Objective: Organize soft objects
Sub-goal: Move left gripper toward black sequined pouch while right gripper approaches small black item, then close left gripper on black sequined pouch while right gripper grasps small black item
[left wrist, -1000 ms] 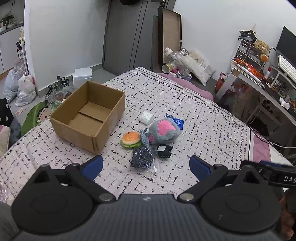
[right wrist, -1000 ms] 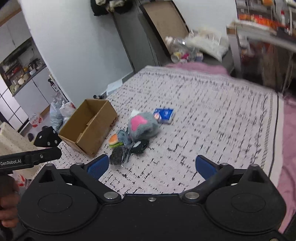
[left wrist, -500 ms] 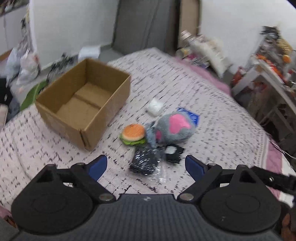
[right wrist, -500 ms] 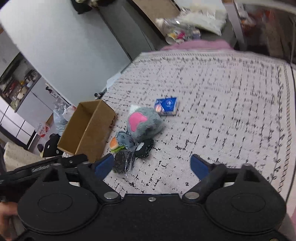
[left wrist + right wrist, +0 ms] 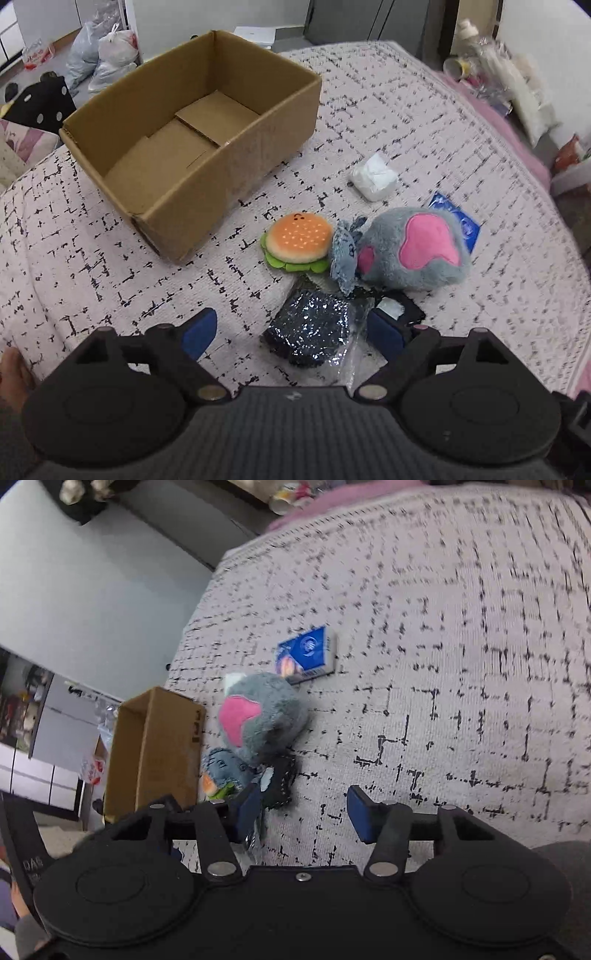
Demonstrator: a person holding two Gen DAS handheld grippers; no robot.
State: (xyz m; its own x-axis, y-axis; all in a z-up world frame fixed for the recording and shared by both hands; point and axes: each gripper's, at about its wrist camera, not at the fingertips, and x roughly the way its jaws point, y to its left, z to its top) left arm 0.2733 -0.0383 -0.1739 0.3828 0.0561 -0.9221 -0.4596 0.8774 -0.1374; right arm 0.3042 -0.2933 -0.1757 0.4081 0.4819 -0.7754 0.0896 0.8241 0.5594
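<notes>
Several soft things are being kept in a cluster on the patterned bedspread (image 5: 424, 110), near its middle: a grey-and-pink plush (image 5: 413, 251), a burger plush (image 5: 297, 242) touching a small blue-grey toy (image 5: 343, 254), and a bagged sparkly dark item (image 5: 310, 332). An open cardboard box (image 5: 229, 162) is being left just beside the burger (toward the bedspread's far left corner). The sparkly item is being straddled by the left gripper (image 5: 291, 330), jaws apart and just closing. The right gripper (image 5: 303, 810), jaws also narrowing, is being held over bare bedspread beside the cluster, nothing between them.
</notes>
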